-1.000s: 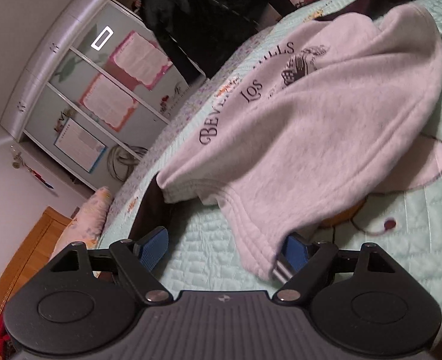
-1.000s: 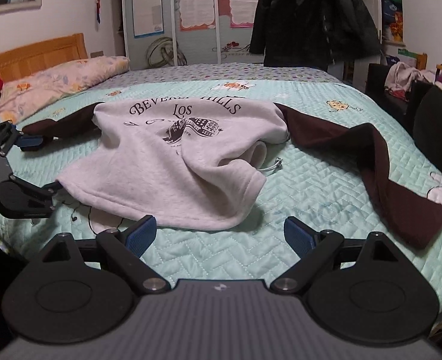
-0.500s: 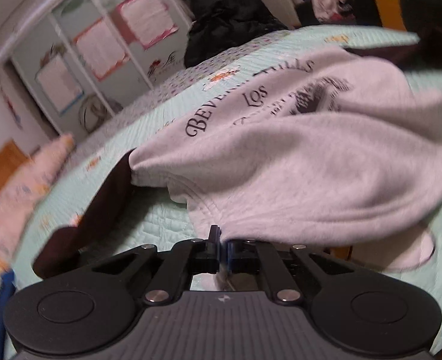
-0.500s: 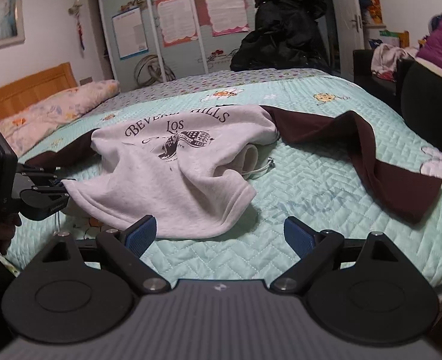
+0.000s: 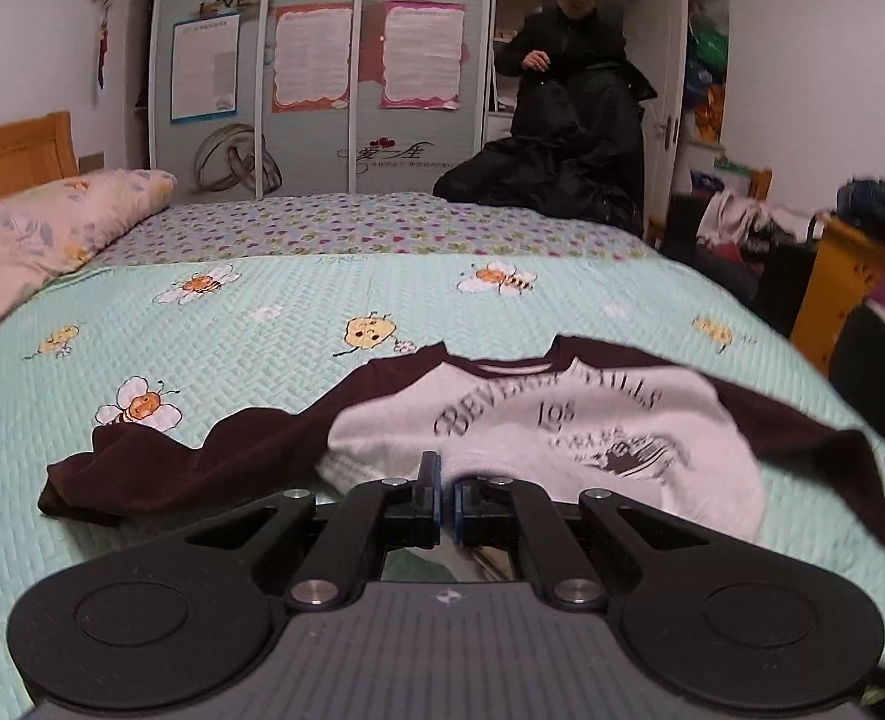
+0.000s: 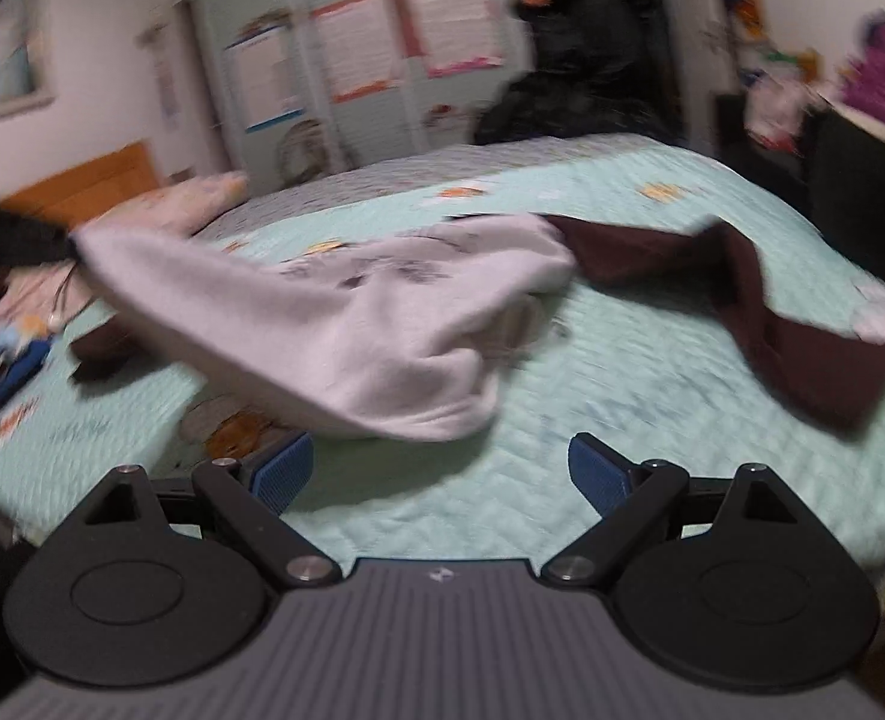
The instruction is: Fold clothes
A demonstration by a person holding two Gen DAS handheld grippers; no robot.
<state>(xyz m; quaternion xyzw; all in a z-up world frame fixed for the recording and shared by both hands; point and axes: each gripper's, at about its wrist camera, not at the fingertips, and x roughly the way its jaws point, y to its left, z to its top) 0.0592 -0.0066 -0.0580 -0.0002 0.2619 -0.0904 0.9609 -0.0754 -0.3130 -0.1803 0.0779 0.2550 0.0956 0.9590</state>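
A grey sweatshirt with dark brown sleeves and black printed lettering [image 5: 574,438] lies across the mint-green quilted bedspread with bee prints [image 5: 262,336], filling the lower middle of the left wrist view. The left gripper [image 5: 447,495], at bottom centre there, has its black arms drawn together and its jaws pinched tight on the sweatshirt's grey hem; the cloth runs right up to the pads. In the blurred right wrist view that same hem corner is lifted off the bed at the far left of the frame, where the left gripper [image 6: 19,243] shows only as a dark smear, and the grey body [image 6: 352,324] stretches from there down to a bunched fold just above the near jaws. The right gripper [image 6: 439,471] sits at bottom centre with its blue pads [image 6: 280,471] wide apart, nothing between them, only bedspread [image 6: 562,420] showing in the gap. One brown sleeve [image 6: 772,324] trails to the right of that frame. Beyond the bed a floral pillow [image 5: 52,228] sits at the left, and a person in dark clothes [image 5: 574,48] stands by the pale wardrobe with pinned paper sheets [image 5: 322,60].
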